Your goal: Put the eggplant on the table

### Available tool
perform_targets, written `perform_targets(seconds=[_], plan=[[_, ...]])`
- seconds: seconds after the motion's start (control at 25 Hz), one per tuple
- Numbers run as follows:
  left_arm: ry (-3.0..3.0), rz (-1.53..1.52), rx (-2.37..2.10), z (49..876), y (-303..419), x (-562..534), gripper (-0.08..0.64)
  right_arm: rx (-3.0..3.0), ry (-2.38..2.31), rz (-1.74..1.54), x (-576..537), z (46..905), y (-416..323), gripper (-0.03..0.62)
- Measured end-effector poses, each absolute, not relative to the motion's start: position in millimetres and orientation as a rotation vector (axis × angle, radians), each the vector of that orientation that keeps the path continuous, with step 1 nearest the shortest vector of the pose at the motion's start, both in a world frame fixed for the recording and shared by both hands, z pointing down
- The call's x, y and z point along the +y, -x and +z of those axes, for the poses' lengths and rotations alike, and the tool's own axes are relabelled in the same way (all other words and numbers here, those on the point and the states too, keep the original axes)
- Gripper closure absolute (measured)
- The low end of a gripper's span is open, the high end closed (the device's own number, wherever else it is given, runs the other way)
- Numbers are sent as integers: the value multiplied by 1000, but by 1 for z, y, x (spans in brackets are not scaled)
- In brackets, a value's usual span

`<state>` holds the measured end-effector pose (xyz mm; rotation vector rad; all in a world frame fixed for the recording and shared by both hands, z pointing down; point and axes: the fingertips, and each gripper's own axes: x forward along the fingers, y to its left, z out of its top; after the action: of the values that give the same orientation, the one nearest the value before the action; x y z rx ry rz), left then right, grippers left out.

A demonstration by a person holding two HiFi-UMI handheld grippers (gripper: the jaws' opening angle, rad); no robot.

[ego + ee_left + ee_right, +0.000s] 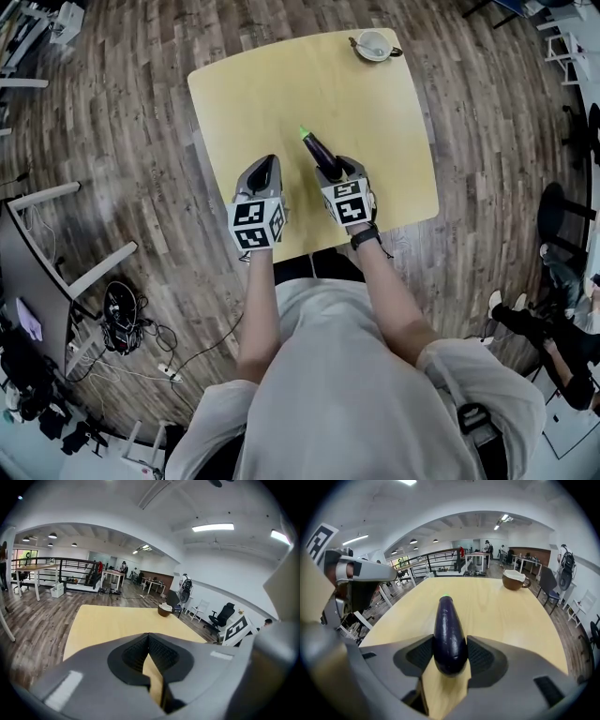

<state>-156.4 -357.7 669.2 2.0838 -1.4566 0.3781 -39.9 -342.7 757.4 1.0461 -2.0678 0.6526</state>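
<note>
- right gripper (330,169): jaws clamped on the eggplant (449,637), pads pressing both sides of its fat dark end
- eggplant sticks forward out of the jaws, green stem tip pointing away from the person; head view shows it near frame centre, over the near half of the tabletop (253,94)
- grip is at the thick end, likely so the long body runs ahead of the jaws and can be laid flat without the jaws hitting the wood
- gripper tilts downward toward the tabletop, which fits a lowering-to-place pose
- can't tell if the eggplant touches the tabletop; it looks just above the surface, so the task is not done yet
- left gripper (266,167): jaws together at the tips, nothing between them, only bare wood showing through the slit behind
- left gripper sits just left of the right one in the head view, over the near edge; probably just kept alongside and out of the way, as it has no visible job here
- cup (373,45) at the tabletop's far end, upper right of the head view, well apart from the eggplant; not in the drop zone
- plenty of bare wood ahead of the eggplant
- next move, my guess: lower until the eggplant rests, then open the right jaws; being round, it may roll a bit
</note>
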Motion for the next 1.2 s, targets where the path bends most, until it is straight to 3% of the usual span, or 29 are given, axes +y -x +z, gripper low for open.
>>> perform_targets(seconds=[0.8,1.2], plan=[[-2069,387,-1436,682,156,-361,551,-1984,-1037,718,-344,787,42,354],[-2077,333,-1474,661,157,-351,551,-2105,-1130,699,-350,749,38,331]])
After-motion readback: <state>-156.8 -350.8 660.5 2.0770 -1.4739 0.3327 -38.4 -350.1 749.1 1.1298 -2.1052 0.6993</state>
